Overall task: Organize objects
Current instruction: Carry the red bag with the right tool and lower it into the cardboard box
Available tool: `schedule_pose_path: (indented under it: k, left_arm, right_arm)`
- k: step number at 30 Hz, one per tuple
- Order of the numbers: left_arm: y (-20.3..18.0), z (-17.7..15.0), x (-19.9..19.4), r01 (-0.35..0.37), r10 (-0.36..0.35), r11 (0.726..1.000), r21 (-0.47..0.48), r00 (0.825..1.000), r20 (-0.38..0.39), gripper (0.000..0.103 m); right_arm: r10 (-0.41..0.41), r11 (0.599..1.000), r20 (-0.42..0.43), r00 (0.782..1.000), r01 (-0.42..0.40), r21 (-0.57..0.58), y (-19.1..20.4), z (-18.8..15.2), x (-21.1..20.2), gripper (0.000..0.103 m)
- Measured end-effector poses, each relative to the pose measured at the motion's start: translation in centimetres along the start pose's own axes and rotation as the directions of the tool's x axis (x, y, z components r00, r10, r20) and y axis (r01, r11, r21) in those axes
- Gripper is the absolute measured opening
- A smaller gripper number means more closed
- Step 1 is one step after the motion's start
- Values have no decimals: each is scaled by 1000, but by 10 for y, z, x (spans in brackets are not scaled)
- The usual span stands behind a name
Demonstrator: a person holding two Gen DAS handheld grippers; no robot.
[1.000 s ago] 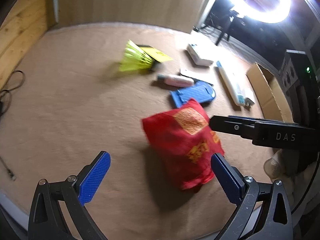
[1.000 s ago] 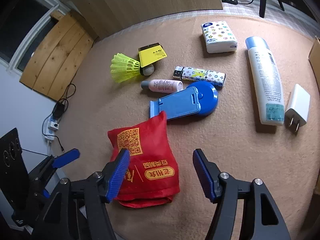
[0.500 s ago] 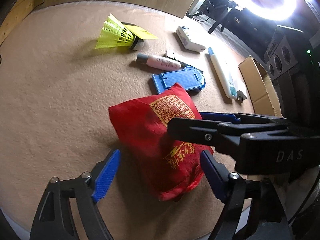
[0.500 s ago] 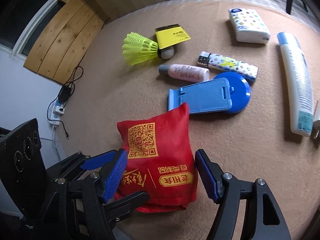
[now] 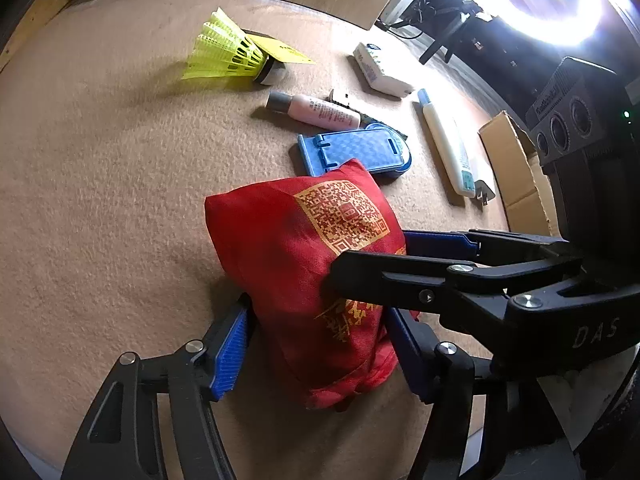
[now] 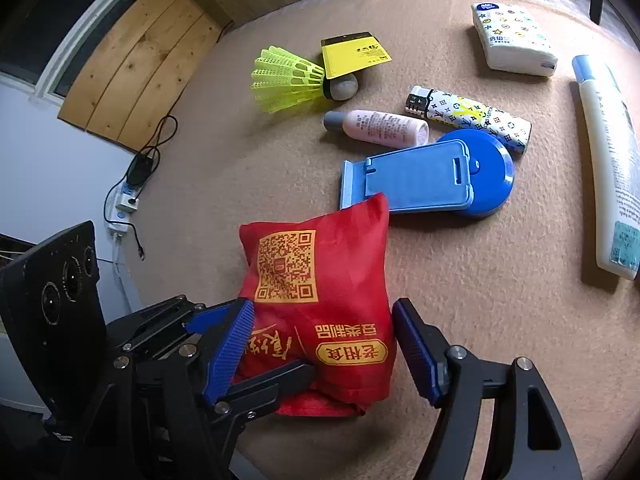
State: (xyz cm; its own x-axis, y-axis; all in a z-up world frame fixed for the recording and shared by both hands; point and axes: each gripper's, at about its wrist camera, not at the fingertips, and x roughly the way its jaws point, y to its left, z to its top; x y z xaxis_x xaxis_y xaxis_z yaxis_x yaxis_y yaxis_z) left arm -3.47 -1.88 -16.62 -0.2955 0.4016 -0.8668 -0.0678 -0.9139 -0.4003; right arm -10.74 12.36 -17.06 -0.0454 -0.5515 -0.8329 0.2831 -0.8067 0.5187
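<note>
Nine loose articles on one tan, carpet-textured worktop (image 6: pixel 460 280); clock bearings taken from the bag, right wrist view.

1. Cardboard box (image 5: pixel 516 168): brown, open flap, at the worktop's far right edge in the left wrist view.
2. Red bag (image 6: pixel 320 280): task item, cloth, gold QR print, lying flat near the front edge; upper corner overlapping the phone stand.
 - Left claw (image 5: pixel 318 320): narrowed onto the bag's lower end, a blue pad pressed against each flank.
 - Right claw (image 6: pixel 324 312): half-closed astride the same end from the other side; one pad touching cloth, the other just beside it, nothing gripped.
3. White tube (image 6: pixel 608 160): blue cap, lying flat, 2 o'clock, well apart.
4. Blue phone stand (image 6: pixel 420 180): folded flat, 1 o'clock, touching the bag.
5. Tissue pack (image 6: pixel 512 40): patterned wrap, 1 o'clock, far side.
6. Yellow shuttlecock (image 6: pixel 284 80): on its side, 12 o'clock.
7. Patterned lighter (image 6: pixel 472 118): 1 o'clock, just behind the stand.
8. Pink bottle (image 6: pixel 380 126): grey cap, lying flat between shuttlecock and stand.
9. Yellow card (image 6: pixel 352 54): resting on the shuttlecock's cork.
10. White plug (image 5: pixel 482 192): beside the tube's lower end.
</note>
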Motion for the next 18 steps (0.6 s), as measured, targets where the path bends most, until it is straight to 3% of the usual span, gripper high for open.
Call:
schedule_pose_path:
  k: [9, 18]
  left_arm:
    - [-21, 7, -21, 17, -18, 1000, 17, 998, 55, 64]
    - [-76, 35, -48, 11, -27, 993, 121, 991, 128, 64]
  right_arm:
    - [56, 998, 64, 996, -58, 39, -10, 8, -35, 66]
    - [24, 1000, 171, 985, -27, 16, -11, 11, -99, 66]
